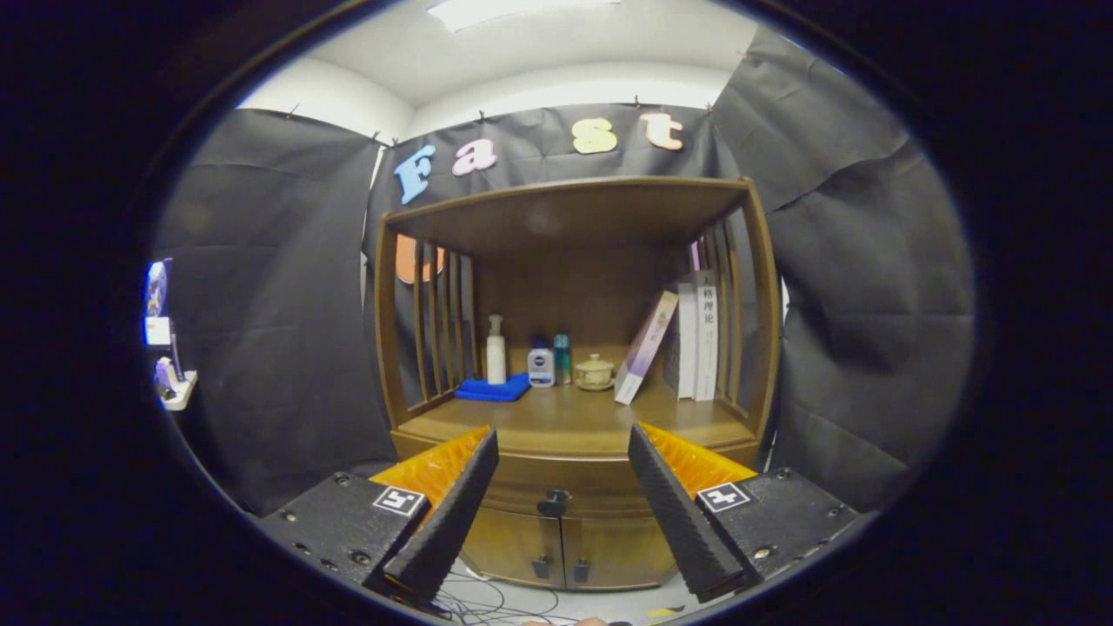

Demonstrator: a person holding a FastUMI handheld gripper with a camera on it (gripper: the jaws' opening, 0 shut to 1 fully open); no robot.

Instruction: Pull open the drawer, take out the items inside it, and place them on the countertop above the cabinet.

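Observation:
A brown wooden cabinet (574, 348) stands ahead against the booth wall. Its closed drawer (556, 487) runs under the countertop (565, 422), with a dark knob (554, 502) at its middle. My gripper (563, 445) is open and holds nothing; it hangs well short of the cabinet, and the knob shows in the gap between the fingers. The drawer's contents are hidden.
On the countertop stand a blue cloth (493, 389), a white pump bottle (496, 349), a small jar (541, 362), a teal bottle (562, 358), a lidded cup (595, 371) and books (687, 335). Two lower doors (565, 548) sit under the drawer. Cables (487, 604) lie on the floor.

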